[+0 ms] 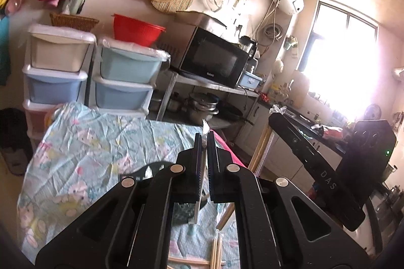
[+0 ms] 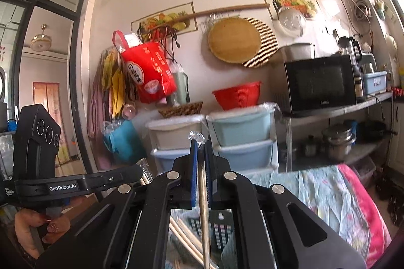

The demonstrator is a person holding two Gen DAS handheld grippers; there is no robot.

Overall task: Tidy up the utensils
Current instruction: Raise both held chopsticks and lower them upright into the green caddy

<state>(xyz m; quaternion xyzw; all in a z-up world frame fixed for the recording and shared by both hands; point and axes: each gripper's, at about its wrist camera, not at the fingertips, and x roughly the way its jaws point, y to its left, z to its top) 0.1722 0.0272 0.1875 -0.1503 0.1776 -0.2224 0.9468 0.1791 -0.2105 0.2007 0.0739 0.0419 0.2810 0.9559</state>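
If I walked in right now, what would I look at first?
Probably the two black claws up front: the left claw and the right claw each pinch a plastic-wrapped pair of chopsticks standing upright. Next, the bright red bag hanging on the wall and the red bowl on top of the blue drawers. The window glares white at the right of the left view.

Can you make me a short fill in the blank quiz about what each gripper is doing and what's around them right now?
1. The left gripper is shut on a plastic-wrapped ____.
2. The right gripper is shut on wrapped chopsticks, so neither gripper is ____.
3. The colander on the storage drawers is ____ in colour.
4. Loose chopsticks lie on the floral ____.

Missing words: utensil; open; red; cloth
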